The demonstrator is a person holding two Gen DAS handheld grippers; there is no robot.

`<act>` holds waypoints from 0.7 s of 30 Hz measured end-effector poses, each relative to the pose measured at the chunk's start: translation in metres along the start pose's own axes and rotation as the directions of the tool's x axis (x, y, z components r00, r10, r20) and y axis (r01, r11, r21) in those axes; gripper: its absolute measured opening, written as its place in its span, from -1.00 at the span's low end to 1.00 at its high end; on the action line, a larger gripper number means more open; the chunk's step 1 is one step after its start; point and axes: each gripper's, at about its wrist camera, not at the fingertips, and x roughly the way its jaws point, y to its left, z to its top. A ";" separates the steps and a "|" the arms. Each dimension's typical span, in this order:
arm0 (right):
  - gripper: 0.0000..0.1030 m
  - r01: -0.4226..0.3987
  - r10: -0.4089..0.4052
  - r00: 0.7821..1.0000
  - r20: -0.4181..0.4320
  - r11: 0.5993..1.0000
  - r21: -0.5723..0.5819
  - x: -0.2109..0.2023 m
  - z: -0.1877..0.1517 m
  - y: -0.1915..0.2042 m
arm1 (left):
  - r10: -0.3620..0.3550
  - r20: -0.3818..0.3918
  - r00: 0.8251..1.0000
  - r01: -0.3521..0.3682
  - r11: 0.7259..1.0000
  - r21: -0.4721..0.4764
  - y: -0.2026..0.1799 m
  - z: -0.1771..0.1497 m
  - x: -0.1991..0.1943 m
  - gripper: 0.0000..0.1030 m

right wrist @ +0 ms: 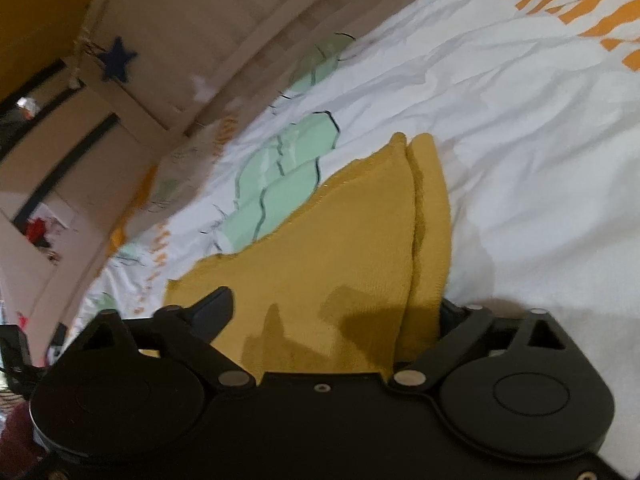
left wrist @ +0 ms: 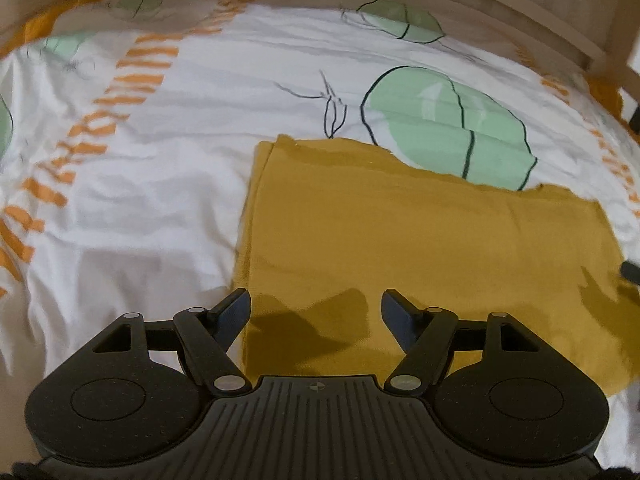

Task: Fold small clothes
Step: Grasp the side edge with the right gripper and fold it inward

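A bed sheet point(left wrist: 168, 184), white with pale green leaf shapes and rows of orange marks, fills most of both views and is creased all over. Beyond its far edge runs a light wooden bed frame point(left wrist: 520, 12). In the right wrist view a blue star point(right wrist: 117, 62) sits on a pale panel at the far left, with a cluttered room corner below it, too blurred to make out.

On the sheet lies a mustard-yellow cloth point(left wrist: 420, 240), folded into a flat, roughly rectangular shape with doubled layers showing along its left edge. It lies right of centre in the left wrist view, reaching from the middle of the sheet to the near edge of the picture.

The left gripper point(left wrist: 316, 314) hovers over the cloth's near left corner with its fingers spread apart and nothing between them; its shadow falls on the cloth.

The right gripper point(right wrist: 336, 312) sits at the near end of the cloth. The yellow fabric rises up between its spread fingers, and a fold hides the right finger's tip. I cannot tell whether the pads press on the fabric.
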 end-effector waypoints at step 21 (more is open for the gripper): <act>-0.50 0.183 -0.201 0.975 -0.098 0.968 -0.170 0.025 0.024 0.129 | -0.074 -0.021 0.997 0.073 0.996 -0.043 0.042 0.035 -0.008 0.38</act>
